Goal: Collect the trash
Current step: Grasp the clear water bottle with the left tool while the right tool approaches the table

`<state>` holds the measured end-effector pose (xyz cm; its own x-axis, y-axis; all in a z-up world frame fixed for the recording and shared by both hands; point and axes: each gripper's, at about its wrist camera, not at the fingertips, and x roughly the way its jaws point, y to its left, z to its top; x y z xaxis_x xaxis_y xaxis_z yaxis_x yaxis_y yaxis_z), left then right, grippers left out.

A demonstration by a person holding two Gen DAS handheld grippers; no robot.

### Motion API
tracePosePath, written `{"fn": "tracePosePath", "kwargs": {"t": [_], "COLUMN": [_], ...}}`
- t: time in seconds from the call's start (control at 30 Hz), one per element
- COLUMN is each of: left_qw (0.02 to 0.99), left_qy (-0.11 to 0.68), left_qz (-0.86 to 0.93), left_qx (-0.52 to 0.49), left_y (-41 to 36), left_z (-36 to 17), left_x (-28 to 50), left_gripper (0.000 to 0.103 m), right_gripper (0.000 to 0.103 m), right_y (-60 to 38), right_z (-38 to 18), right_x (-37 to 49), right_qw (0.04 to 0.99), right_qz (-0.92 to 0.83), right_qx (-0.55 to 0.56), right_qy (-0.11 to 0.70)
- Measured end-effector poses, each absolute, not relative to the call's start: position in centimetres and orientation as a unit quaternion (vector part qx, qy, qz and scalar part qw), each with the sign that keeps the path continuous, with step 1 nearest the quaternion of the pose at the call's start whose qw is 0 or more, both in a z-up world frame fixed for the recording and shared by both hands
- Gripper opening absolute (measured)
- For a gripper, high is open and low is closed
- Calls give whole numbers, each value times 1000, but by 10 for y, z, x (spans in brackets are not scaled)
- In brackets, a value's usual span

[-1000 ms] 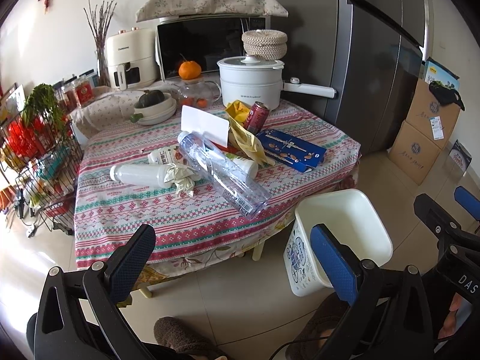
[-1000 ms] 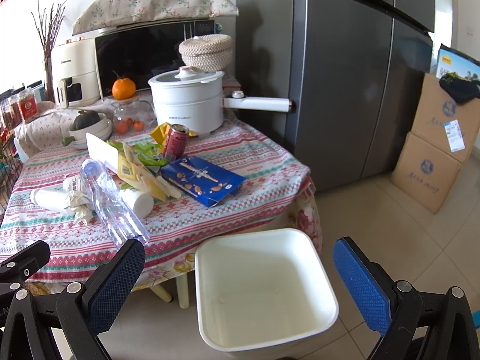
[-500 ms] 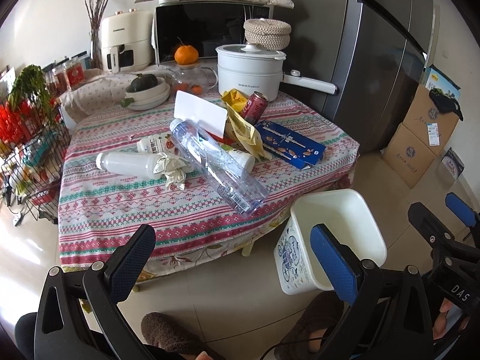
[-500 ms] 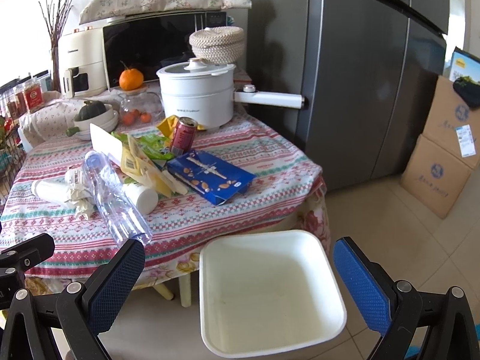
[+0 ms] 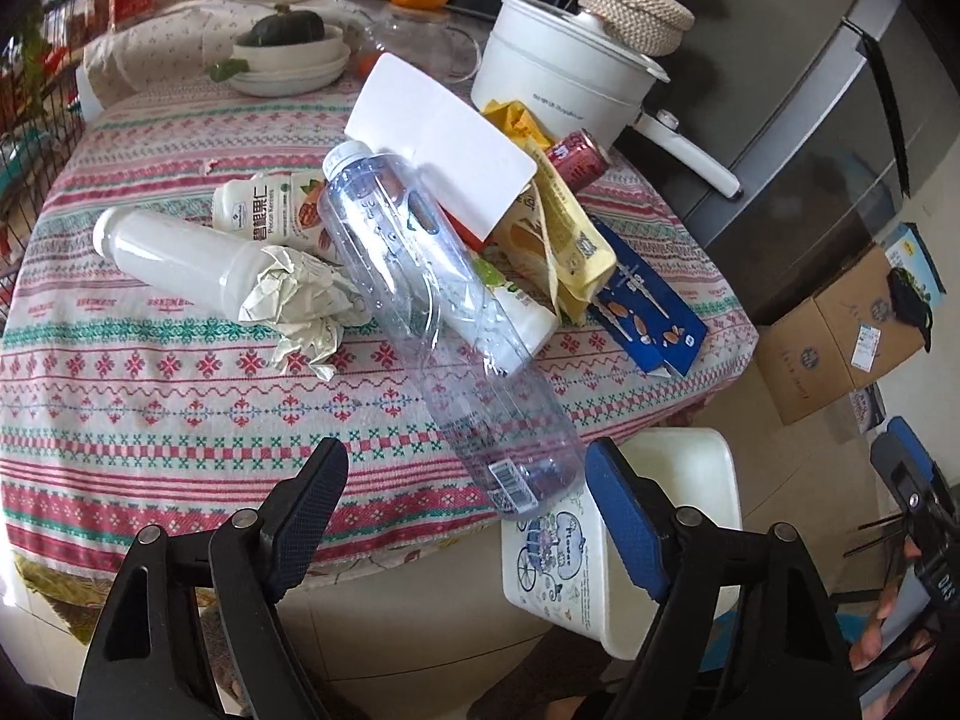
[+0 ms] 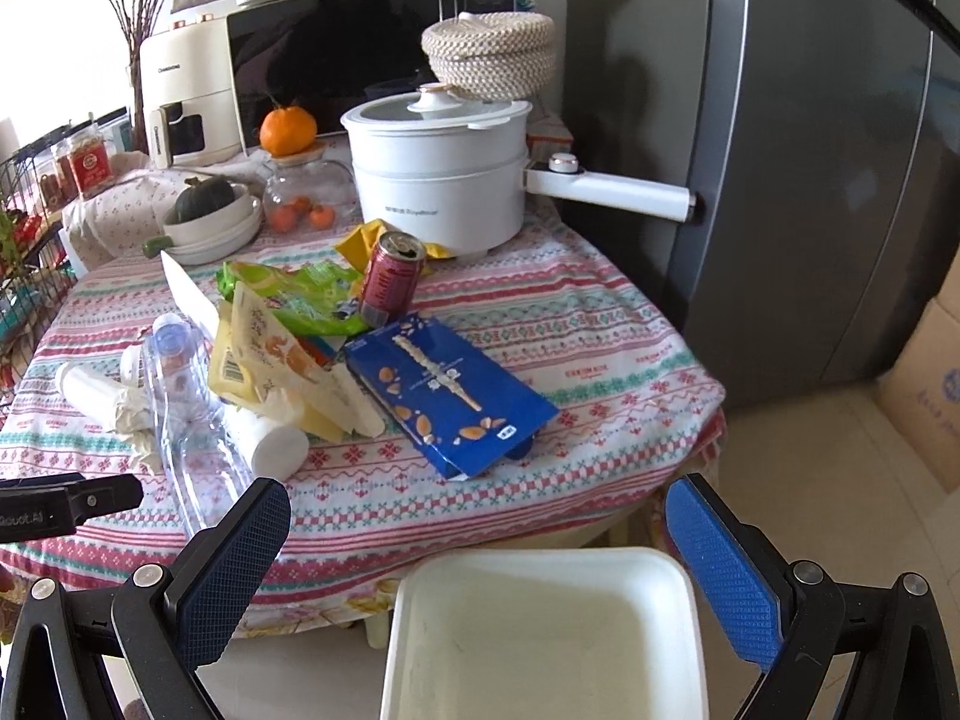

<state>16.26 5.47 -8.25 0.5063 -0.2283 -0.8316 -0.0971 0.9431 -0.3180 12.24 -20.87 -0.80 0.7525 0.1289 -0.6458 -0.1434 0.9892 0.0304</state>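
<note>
Trash lies heaped on the patterned tablecloth [image 5: 150, 396]: a clear plastic bottle [image 5: 444, 324], a white bottle [image 5: 174, 261], crumpled paper [image 5: 300, 306], a blue snack box [image 6: 450, 390], a red can [image 6: 393, 276], yellow and green wrappers [image 6: 282, 300] and a white card [image 5: 444, 144]. A white bin [image 6: 540, 636] stands on the floor by the table's near edge. My left gripper [image 5: 465, 507] is open, just short of the clear bottle's base. My right gripper [image 6: 480, 552] is open above the bin's rim, holding nothing.
A white pot [image 6: 444, 174] with a long handle, a woven lid [image 6: 489, 54], a bowl with a squash [image 6: 207, 210], an orange [image 6: 288, 131] and a microwave [image 6: 360, 54] sit at the back. A grey fridge [image 6: 810, 150] stands right, cardboard boxes [image 5: 840, 324] beyond. A wire rack [image 5: 24, 96] stands left.
Both grippers have moved forward toward the table. The left one has come much closer and lower, so the clear bottle now lies just ahead of its fingers. Both stay open.
</note>
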Motion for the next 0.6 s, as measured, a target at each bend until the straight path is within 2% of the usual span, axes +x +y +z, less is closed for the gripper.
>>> {"fn": "tracePosePath", "kwargs": {"t": [0.4,0.43,0.47,0.6], "left_qw": [818,817,818,827], "left_qy": [532,532,530,526], "left_qz": [14,12,6,-2], "left_qx": [-219,-223,-224,-201], "left_y": [61,62,61,62], "left_z": [-119,-120,-120,-116], "left_x": [240,241,242,245], "left_gripper": [83,81,72,67], "right_gripper": [103,103,103,103], "right_y": [-203,-203,-202,-200], "right_z": [-42,-44,-46,-50], "right_x": [153,155,157,162], "right_qw": [913,911,909,904], "right_qz": [102,104,106,112], "right_qx": [-17,-15,-12,1], "right_qy": [394,398,402,413]}}
